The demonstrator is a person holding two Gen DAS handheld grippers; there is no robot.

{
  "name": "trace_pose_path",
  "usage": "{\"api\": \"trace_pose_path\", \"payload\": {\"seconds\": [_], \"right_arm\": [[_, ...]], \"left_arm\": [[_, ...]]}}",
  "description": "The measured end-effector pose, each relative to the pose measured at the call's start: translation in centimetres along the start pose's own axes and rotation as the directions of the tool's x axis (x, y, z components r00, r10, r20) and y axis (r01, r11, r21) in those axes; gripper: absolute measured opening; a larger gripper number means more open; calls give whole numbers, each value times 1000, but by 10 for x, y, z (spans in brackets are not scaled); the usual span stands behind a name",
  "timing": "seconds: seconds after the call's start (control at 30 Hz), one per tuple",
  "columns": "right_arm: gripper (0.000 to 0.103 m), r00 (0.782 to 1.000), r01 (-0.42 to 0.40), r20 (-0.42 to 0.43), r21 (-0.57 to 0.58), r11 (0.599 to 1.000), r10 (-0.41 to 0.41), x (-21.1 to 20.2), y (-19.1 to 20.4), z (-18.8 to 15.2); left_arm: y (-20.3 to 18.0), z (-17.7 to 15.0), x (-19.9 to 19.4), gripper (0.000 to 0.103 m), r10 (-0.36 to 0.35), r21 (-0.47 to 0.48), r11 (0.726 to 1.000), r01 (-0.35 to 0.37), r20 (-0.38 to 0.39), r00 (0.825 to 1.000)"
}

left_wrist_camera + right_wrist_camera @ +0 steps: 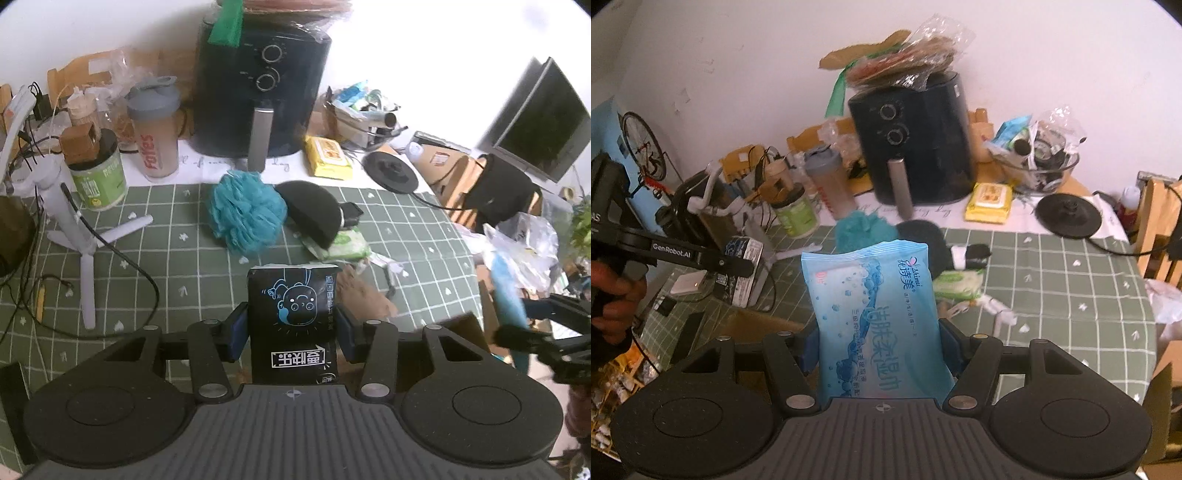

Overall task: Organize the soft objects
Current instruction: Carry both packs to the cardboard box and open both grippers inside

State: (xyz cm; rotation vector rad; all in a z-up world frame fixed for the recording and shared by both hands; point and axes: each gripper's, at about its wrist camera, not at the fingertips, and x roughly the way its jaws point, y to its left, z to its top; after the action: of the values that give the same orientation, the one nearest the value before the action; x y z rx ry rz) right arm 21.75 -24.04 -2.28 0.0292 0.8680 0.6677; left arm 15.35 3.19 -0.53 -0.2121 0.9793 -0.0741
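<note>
A: Which step is judged to be in hand?

B: A carry, it seems. A black tissue pack (293, 314) is clamped between the pads of the left gripper (291, 332) and is held clear above the green checked tablecloth (166, 266). A blue wet-wipe pack (877, 317) is pinched in the same way by the right gripper (879, 347), its top end tilted up towards the wall.

A: So neither pair of jaws is released?

B: No. Both are closed on their packs; the sides of each pack are pressed by the blue pads.

A: What is left on the table?

B: A teal bath pouf (245, 212) is seen beside a black half-round sponge (314, 212), the two touching, with a green wipe pack (345, 245) just in front of the sponge. A yellow pack (327, 157) lies further back, near the air fryer (258, 85).

A: What is called for next?

B: A place for the two held packs must be chosen; no bin or tray can be made out with certainty. Each pack should be lowered flat before its grip is let go, since soft packs are likely to sag or slide if dropped from a height.
</note>
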Motion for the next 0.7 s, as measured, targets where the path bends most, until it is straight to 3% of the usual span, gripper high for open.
{"api": "trace_pose_path", "payload": {"seconds": [0.3, 0.7], "right_arm": [[66, 996, -45, -76, 38, 998, 48, 7, 17, -25], [67, 983, -15, -182, 72, 997, 28, 23, 24, -42]], "left_arm": [[-14, -29, -5, 47, -20, -9, 1000, 20, -46, 999], [-23, -58, 10, 47, -23, -29, 999, 19, -150, 988]]}}
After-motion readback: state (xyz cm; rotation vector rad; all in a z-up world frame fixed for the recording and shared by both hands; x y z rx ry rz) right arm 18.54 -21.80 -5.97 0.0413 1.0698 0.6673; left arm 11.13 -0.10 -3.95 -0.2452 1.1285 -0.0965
